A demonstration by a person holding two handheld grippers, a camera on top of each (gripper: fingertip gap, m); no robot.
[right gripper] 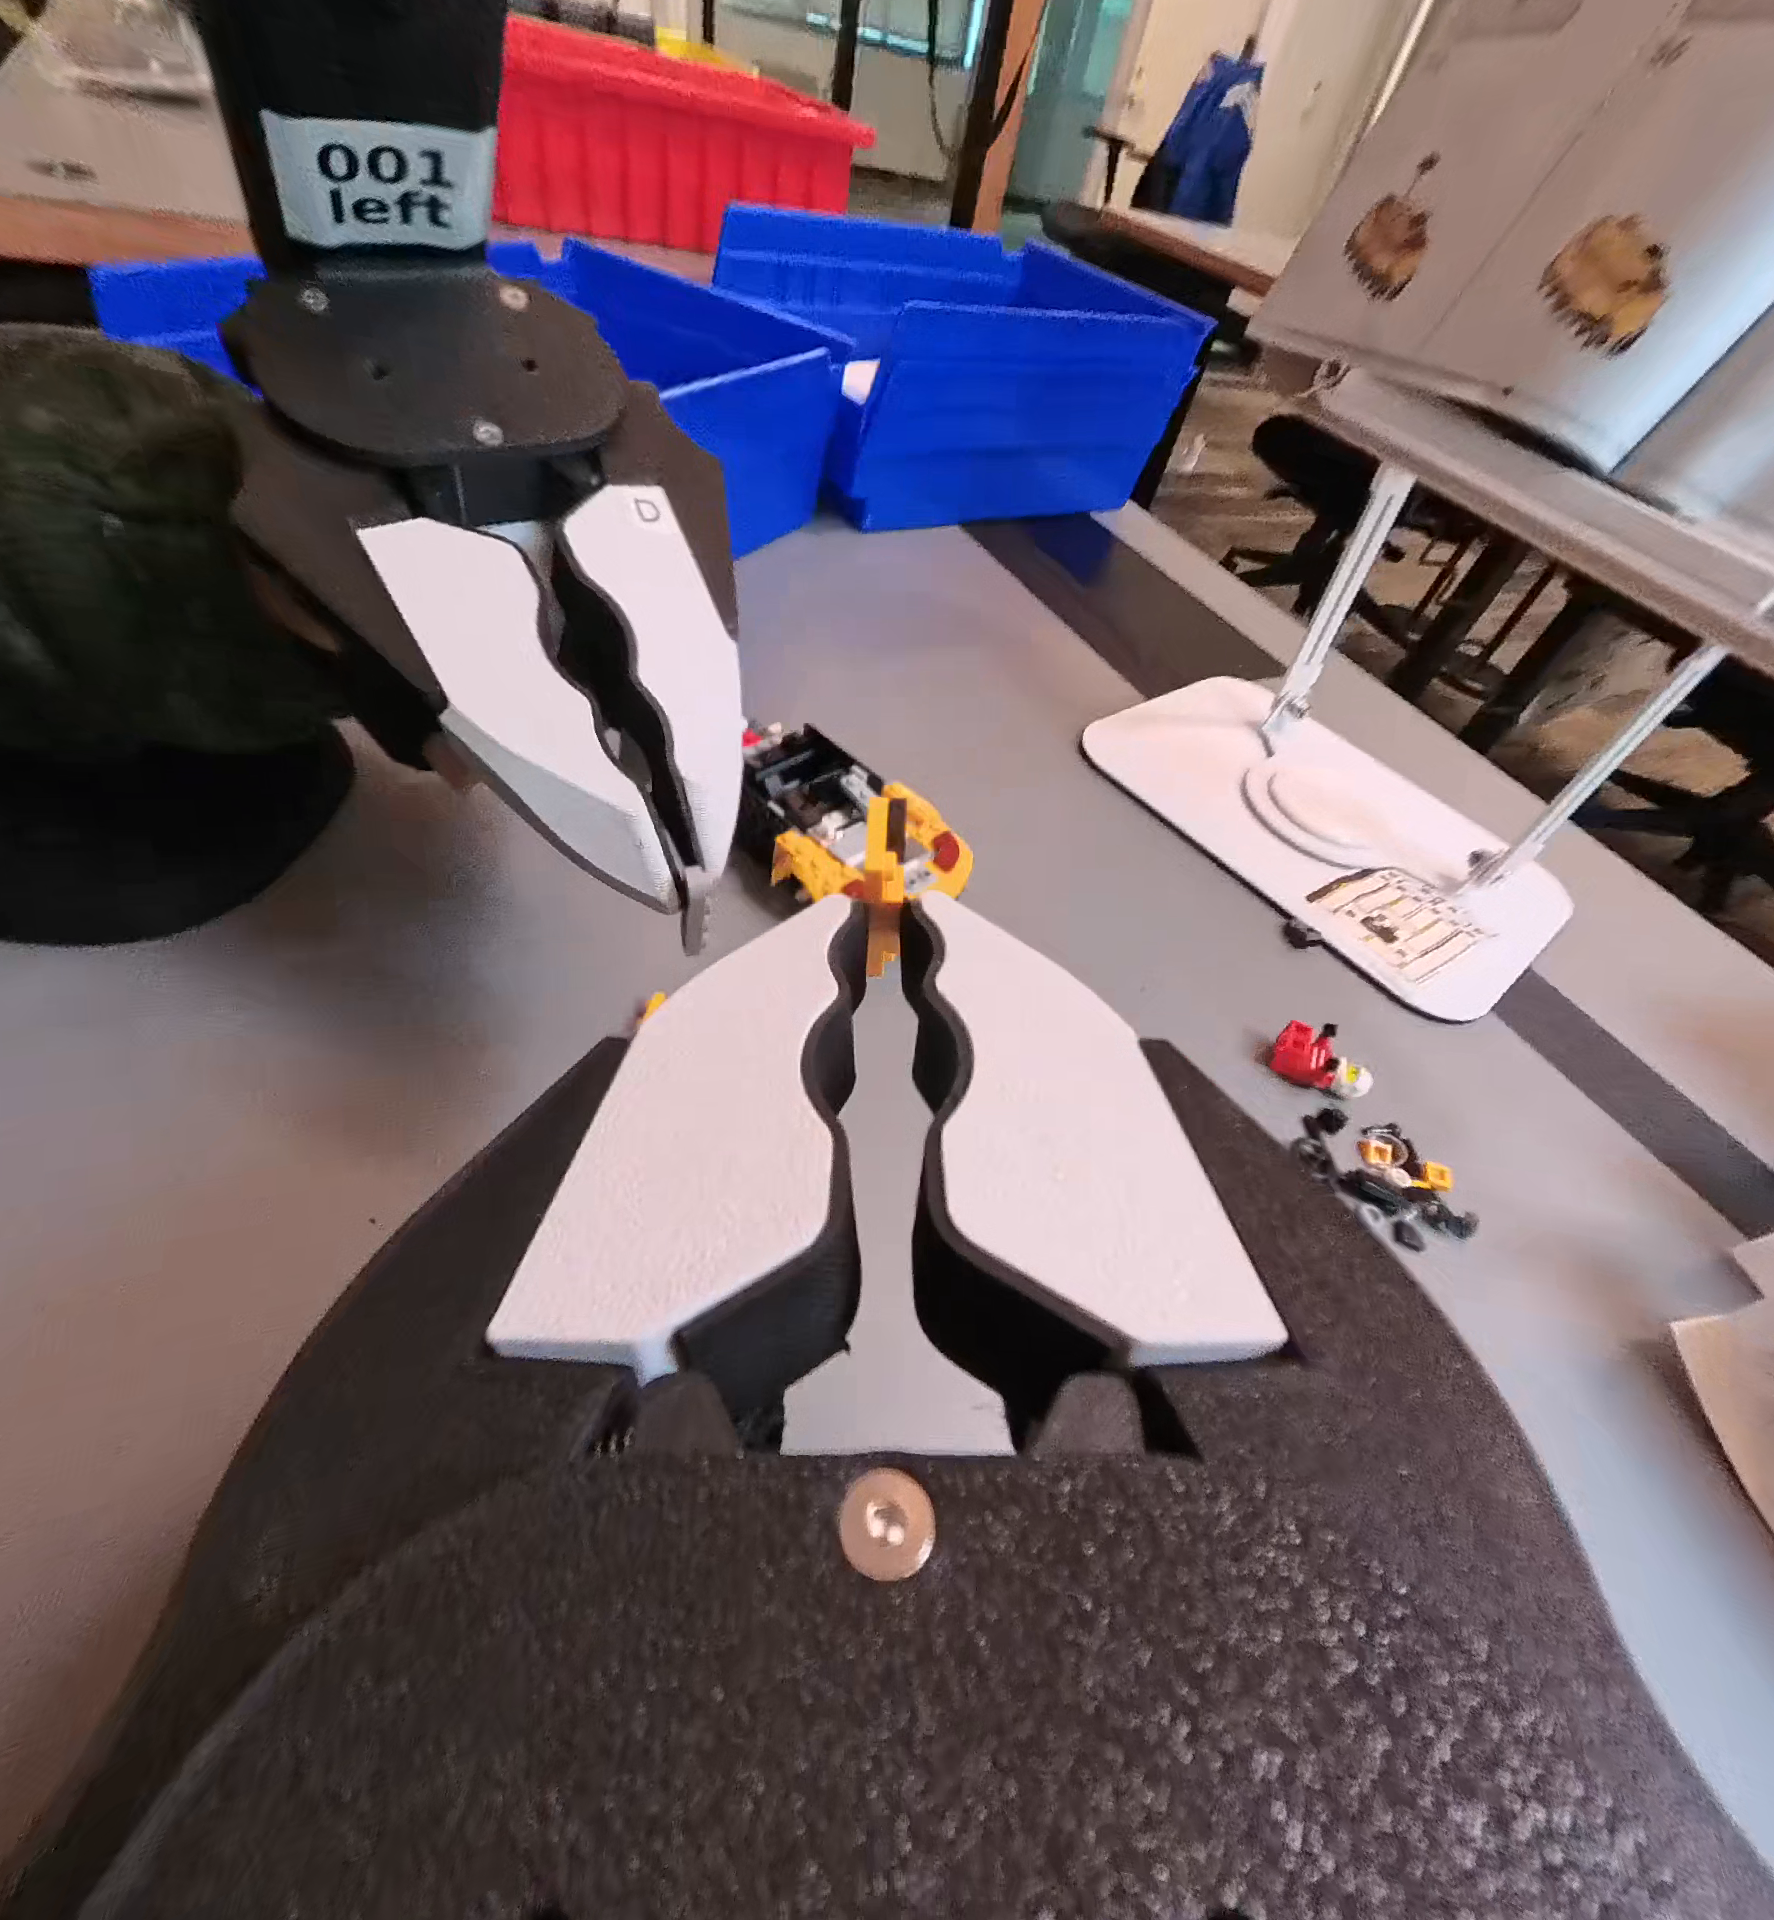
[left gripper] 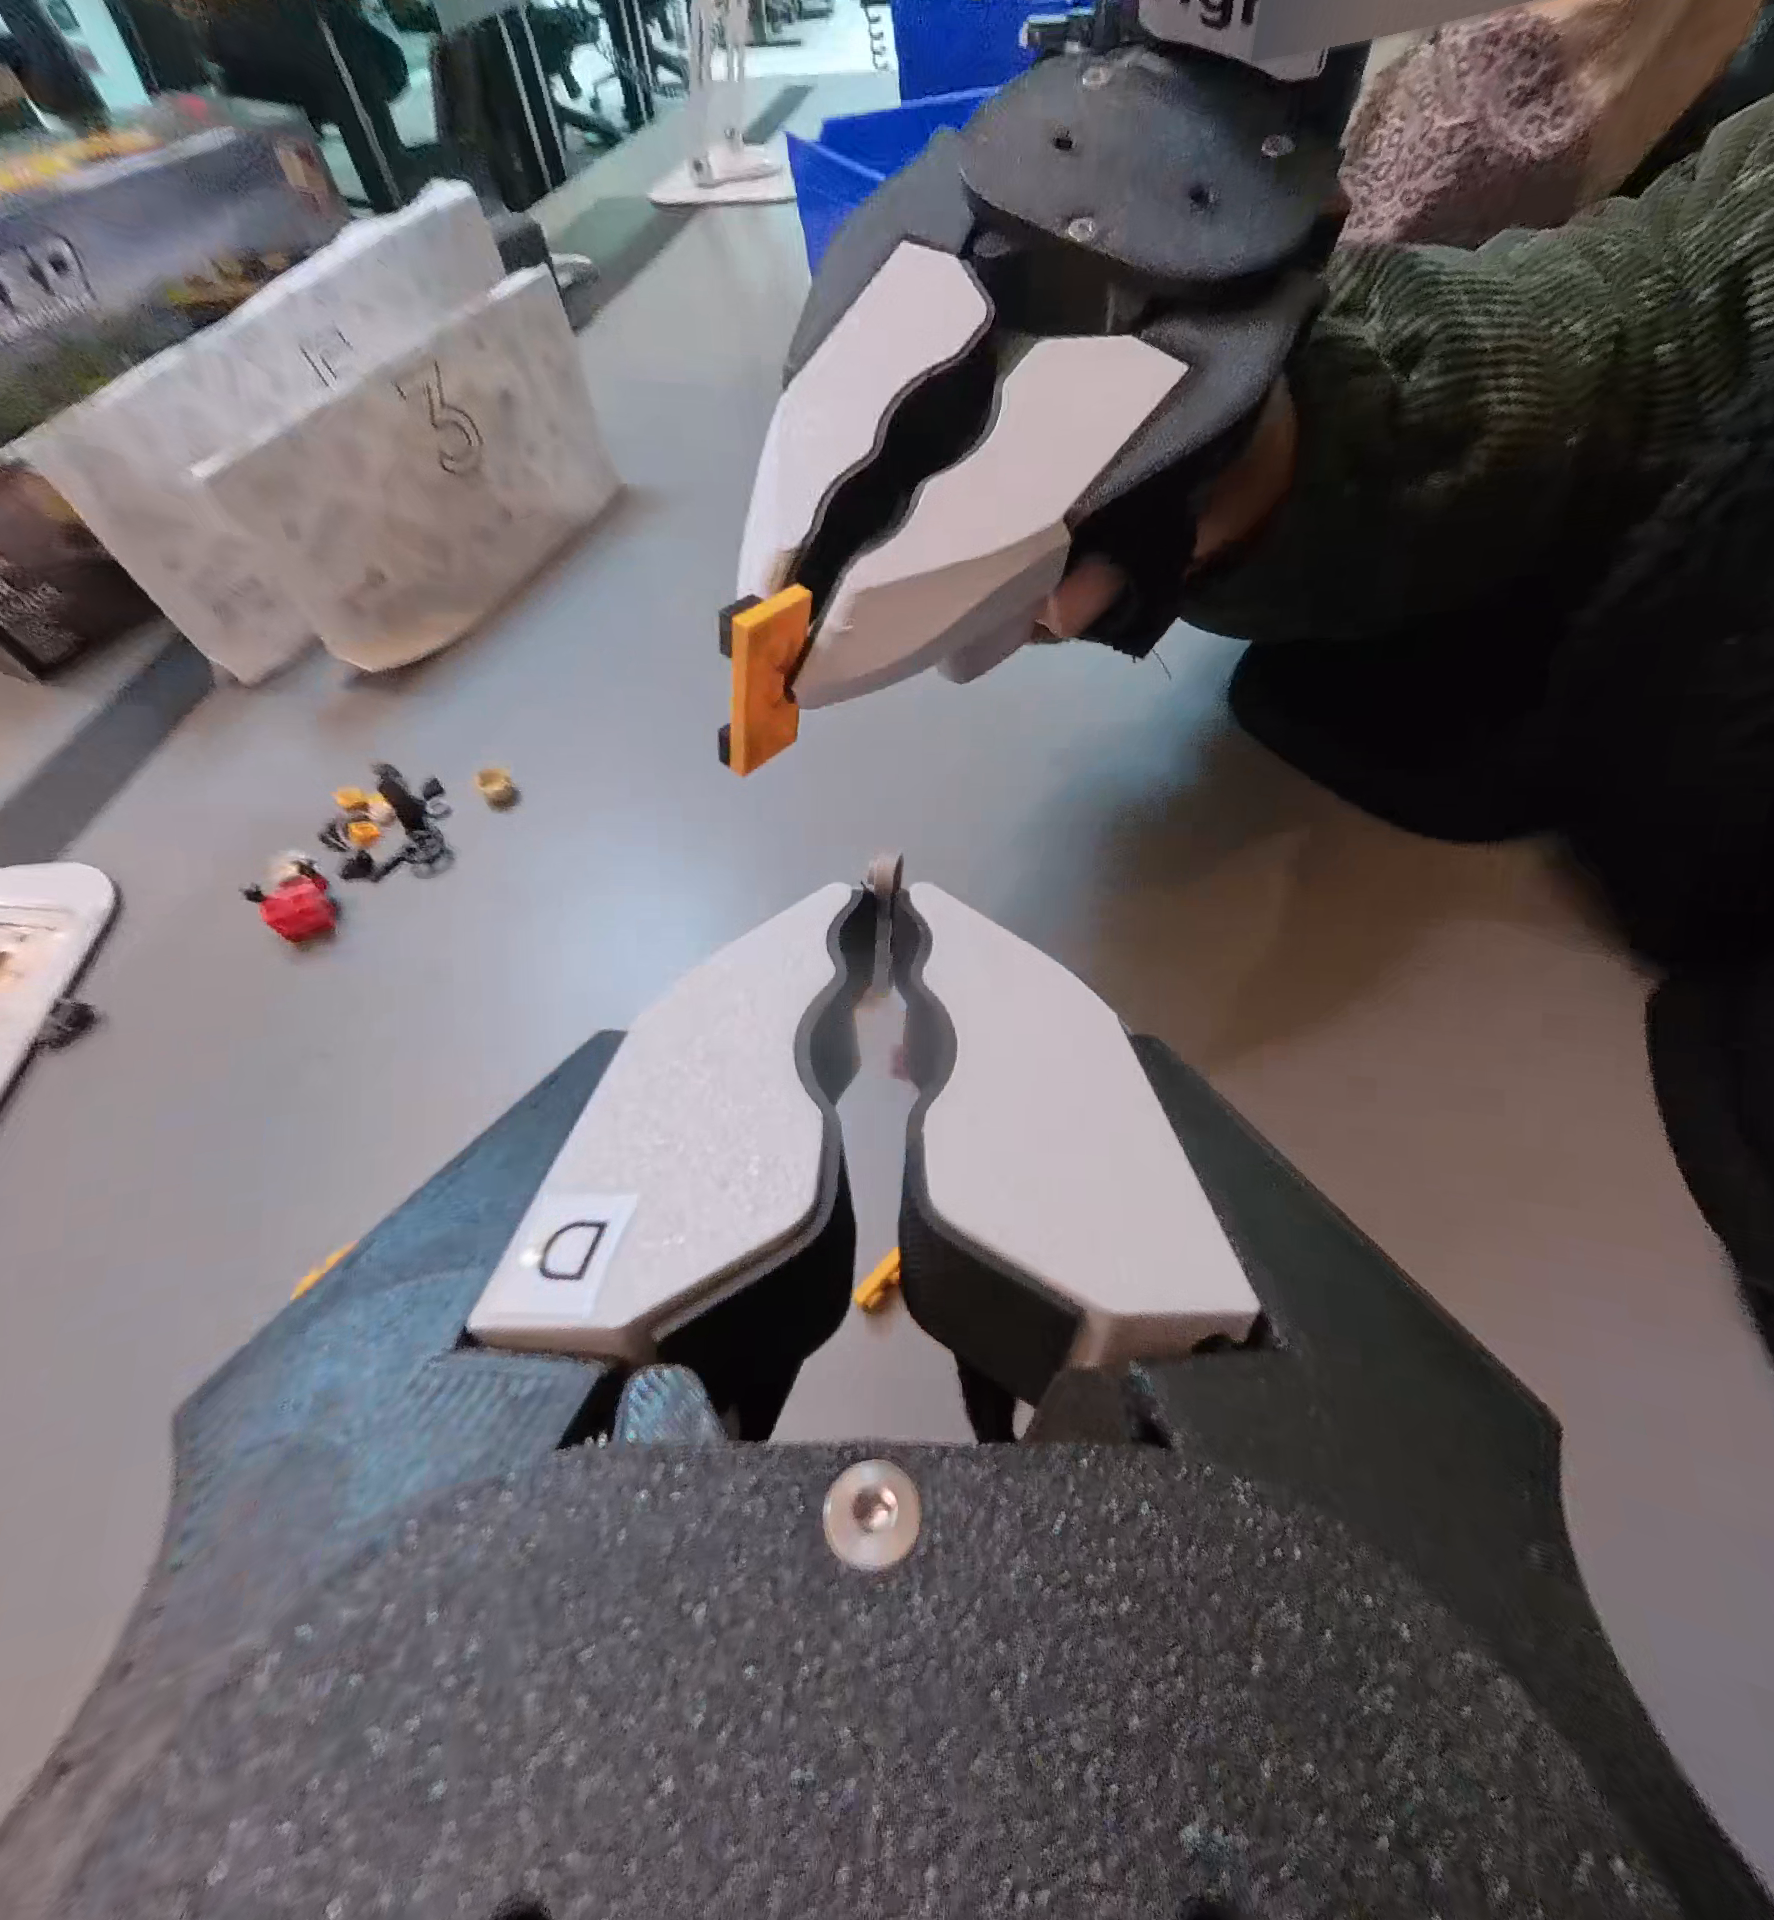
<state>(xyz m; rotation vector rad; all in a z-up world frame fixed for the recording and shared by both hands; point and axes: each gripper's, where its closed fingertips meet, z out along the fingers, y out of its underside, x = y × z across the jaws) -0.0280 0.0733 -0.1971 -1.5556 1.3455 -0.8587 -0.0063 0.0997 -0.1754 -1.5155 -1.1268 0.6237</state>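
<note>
My left gripper (left gripper: 881, 896) pinches a thin grey plate (left gripper: 884, 876). My right gripper (right gripper: 881, 914) clamps an orange plate (left gripper: 767, 681), both above the grey table (left gripper: 571, 1039).

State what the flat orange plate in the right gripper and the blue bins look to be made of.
Flat orange plate: likely moulded plastic, a toy building piece; crisp edges, even colour, matte. Blue bins: apparently rigid plastic; uniform saturated colour, thin straight walls, slight sheen.

Two close wrist views, facing, shared table (left gripper: 966, 831)
</note>
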